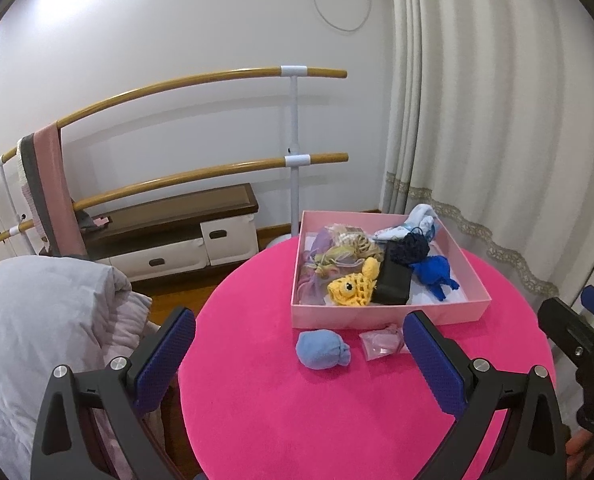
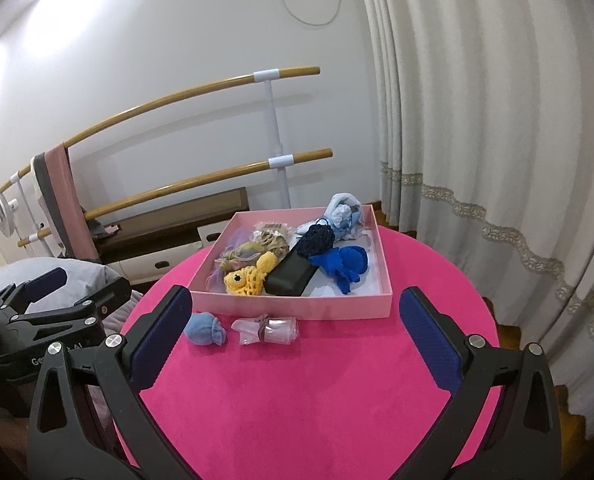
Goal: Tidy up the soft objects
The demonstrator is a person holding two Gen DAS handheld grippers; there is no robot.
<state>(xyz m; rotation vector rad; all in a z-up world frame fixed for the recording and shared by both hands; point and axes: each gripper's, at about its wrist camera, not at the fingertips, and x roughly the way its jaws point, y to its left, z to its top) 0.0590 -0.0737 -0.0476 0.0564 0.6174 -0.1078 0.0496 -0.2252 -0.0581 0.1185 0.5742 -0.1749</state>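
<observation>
Most soft things already lie in the pink box [image 2: 293, 308] at the back of the counter [image 2: 317, 400]; a blue sock ball [image 1: 323, 350] and a clear pouch [image 2: 265, 331] wait just before it. The left gripper [image 1: 299, 354] and right gripper [image 2: 295, 334] hover released and empty, framing them. Only the right view shows the pouch whole.

table [image 2: 297, 400] magenta | box [image 2: 297, 308] pink | rolled sock [image 2: 205, 330] pale blue | crochet fish [image 2: 245, 278] yellow
</observation>
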